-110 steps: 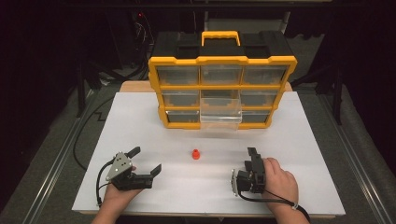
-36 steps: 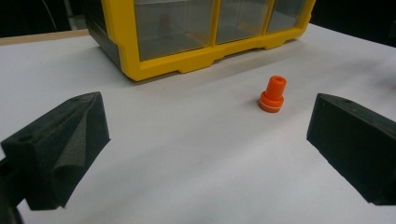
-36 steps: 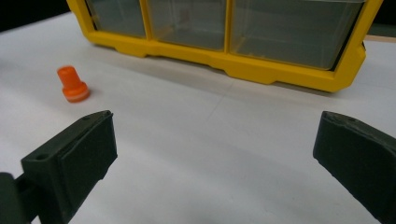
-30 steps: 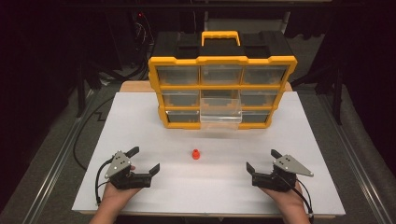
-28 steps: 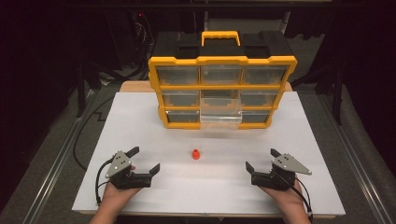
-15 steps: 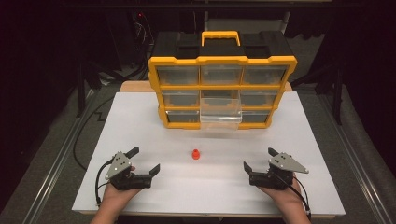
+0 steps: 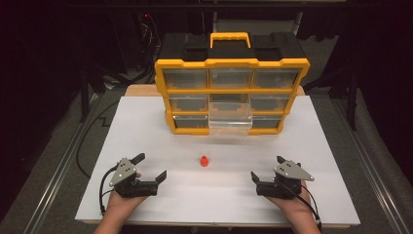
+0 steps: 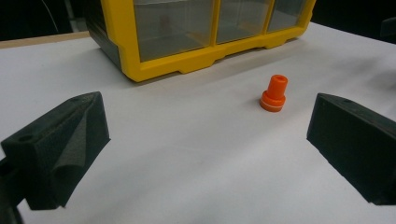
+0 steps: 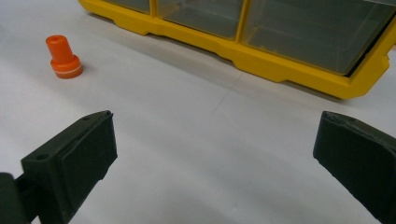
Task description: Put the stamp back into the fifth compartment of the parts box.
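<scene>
A small orange peg (image 7: 204, 161) stands upright on the white board (image 7: 141, 126), between my two grippers and apart from both. My left gripper (image 7: 151, 166) rests low at the front left, jaws open wide and empty; in the left gripper view its gripper (image 8: 205, 140) has the peg (image 8: 273, 94) ahead, near the right jaw. At the front right my right gripper (image 7: 267, 168) is open and holds nothing. The right gripper view from that gripper (image 9: 215, 154) has the peg (image 9: 63, 58) far off to the upper left.
A yellow and black drawer organiser (image 7: 232, 83) stands at the back of the board, with its yellow base (image 8: 187, 60) (image 9: 280, 65) ahead of both grippers. Its clear bottom-middle drawer (image 7: 230, 119) is pulled out. The board's edges drop to a dark floor with cables.
The right gripper, earlier turned on its side nearer the middle, now lies flat farther right with jaws open, and has drifted slightly left in the last second. The left gripper and peg stayed put.
</scene>
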Demonstrator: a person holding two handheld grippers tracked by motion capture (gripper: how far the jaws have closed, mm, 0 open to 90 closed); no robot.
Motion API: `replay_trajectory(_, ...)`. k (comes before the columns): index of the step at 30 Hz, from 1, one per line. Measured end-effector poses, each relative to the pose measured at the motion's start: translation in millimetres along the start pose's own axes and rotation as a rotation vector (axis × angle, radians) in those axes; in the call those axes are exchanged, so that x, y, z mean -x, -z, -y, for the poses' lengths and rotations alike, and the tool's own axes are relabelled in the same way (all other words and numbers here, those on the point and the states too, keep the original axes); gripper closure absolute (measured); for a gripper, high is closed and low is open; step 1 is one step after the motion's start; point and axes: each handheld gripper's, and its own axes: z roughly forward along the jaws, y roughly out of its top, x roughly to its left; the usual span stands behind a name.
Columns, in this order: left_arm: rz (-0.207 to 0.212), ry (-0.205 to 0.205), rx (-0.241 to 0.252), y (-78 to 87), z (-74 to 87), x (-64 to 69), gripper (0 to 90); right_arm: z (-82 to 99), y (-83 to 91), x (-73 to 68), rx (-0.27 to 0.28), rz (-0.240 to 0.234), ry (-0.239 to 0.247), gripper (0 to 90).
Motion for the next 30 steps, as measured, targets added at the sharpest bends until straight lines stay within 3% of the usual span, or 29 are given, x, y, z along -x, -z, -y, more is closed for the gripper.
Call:
replay_trajectory(7, 0.006, 0.007, 0.005, 0.8, -1.4, 0.5, 0.3, 1.0, 0.0, -2.3, -0.019, -0.02, 0.006, 0.2)
replay_trajectory(14, 0.002, 0.0, 0.001, 1.8, -0.8, 1.8, 0.3, 2.3, -0.2, -5.4, -0.024, -0.078, -0.017, 0.3)
replay_trajectory(19, 0.003, 0.008, 0.008, 1.4, -1.5, 0.6, 0.3, -0.2, -3.7, -15.2, -0.023, -0.114, 0.009, 0.3)
replay_trajectory(25, 0.01, 0.006, 0.008, 1.7, -1.3, 1.4, 0.3, -4.9, -12.2, -28.2, -0.025, -0.165, -0.005, 0.3)
replay_trajectory(30, 0.012, -0.007, 0.0, 2.5, -1.2, 0.6, 0.3, -9.0, -18.2, -35.5, -0.022, -0.177, 0.004, 0.3)
